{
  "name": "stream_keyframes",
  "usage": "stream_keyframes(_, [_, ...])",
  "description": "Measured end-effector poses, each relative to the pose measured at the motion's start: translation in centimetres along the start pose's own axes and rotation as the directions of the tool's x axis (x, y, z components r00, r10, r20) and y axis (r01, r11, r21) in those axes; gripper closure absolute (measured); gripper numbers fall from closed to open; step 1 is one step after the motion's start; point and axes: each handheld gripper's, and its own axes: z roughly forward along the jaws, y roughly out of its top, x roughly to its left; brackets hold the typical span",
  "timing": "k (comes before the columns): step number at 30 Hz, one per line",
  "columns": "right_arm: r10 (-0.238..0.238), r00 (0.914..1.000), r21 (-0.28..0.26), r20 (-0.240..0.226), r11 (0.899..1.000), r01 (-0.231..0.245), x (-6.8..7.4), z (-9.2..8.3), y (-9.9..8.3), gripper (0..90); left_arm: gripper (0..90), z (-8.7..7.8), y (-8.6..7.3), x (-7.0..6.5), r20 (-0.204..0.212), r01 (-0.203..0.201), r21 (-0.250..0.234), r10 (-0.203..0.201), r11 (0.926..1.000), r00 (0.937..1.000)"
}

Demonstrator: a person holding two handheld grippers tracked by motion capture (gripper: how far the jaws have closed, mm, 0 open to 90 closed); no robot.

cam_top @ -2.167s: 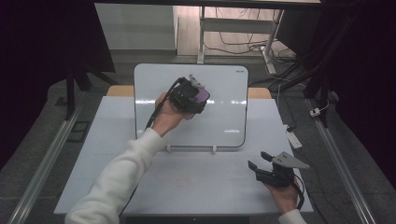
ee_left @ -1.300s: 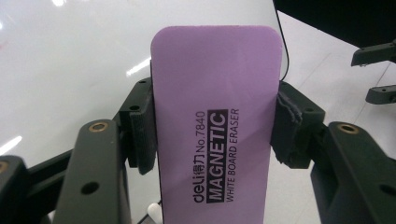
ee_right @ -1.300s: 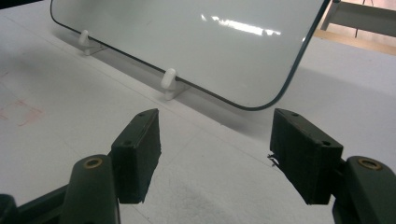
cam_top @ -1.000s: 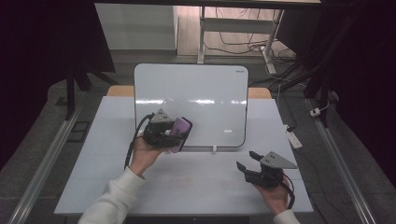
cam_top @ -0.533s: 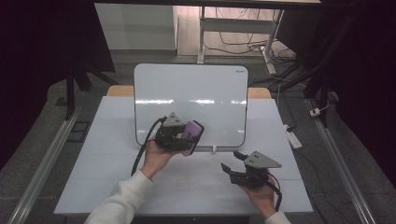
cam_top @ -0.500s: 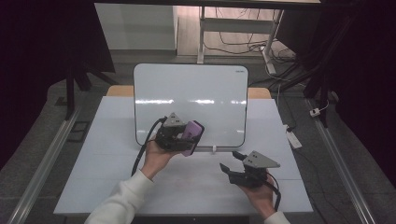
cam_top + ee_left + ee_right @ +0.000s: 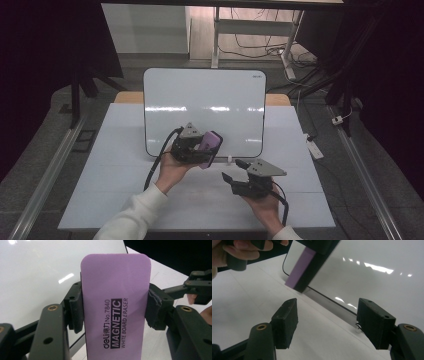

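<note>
L gripper [image 7: 206, 150] clamps a purple eraser [image 7: 115, 302] by both long edges, pads pressed on it. Eraser's long axis runs along the jaws, free end pointing toward the whiteboard [image 7: 205, 107], held just in front of its lower edge, above the table [image 7: 120, 175]. R gripper [image 7: 328, 323] jaws wide apart, nothing btwn them.

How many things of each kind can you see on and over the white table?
Whiteboards: 1, the whiteboard
Erasers: 1, the purple eraser
Grippers: 2, the left gripper shut on the eraser, and the right gripper, open
Total: 4
</note>
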Motion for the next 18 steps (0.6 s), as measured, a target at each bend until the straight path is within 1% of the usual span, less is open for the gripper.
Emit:
stream_keyframes(3, [0.004,1.0000,-0.005,-0.003,1.000,-0.004,0.5,0.6,0.3,32.8,41.1,0.2,-0.1,0.0,0.000,0.002,-0.002,-0.002,1.0000,1.0000])
stream_keyframes(6, [0.029,0.9995,-0.015,-0.013,0.999,-0.029,0.8,1.1,0.7,32.8,41.1,0.4,-0.1,-0.2,0.009,0.008,-0.002,-0.008,1.0000,0.9999])
stream_keyframes(9, [0.048,0.9988,-0.028,-0.013,0.998,-0.048,1.0,1.6,1.0,33.3,41.1,0.4,-0.1,-0.5,0.010,0.006,-0.012,-0.006,0.9999,0.9999])
stream_keyframes(11, [0.054,0.9985,-0.028,-0.004,0.998,-0.054,1.3,2.0,1.3,33.8,41.1,0.4,-0.1,-0.7,0.009,0.006,-0.022,-0.006,0.9997,0.9999])
stream_keyframes(13, [0.063,0.9980,-0.033,-0.001,0.997,-0.063,1.4,2.4,1.5,35.8,41.1,0.4,-0.1,-0.8,0.014,0.009,-0.027,-0.009,0.9996,0.9999])
stream_keyframes(16, [0.090,0.9960,-0.041,-0.006,0.995,-0.090,1.6,2.9,1.7,39.6,41.1,0.4,-0.1,-0.8,0.013,0.012,-0.036,-0.011,0.9993,0.9999])
stream_keyframes(17, [0.091,0.9959,-0.043,-0.004,0.995,-0.091,1.7,3.0,1.7,41.3,41.1,0.4,-0.1,-0.8,0.013,0.015,-0.042,-0.015,0.9990,0.9998])
stream_keyframes(18, [0.095,0.9955,-0.044,0.000,0.995,-0.095,1.7,3.1,1.7,42.9,41.1,0.4,-0.1,-0.9,0.004,0.011,-0.046,-0.011,0.9989,0.9999])
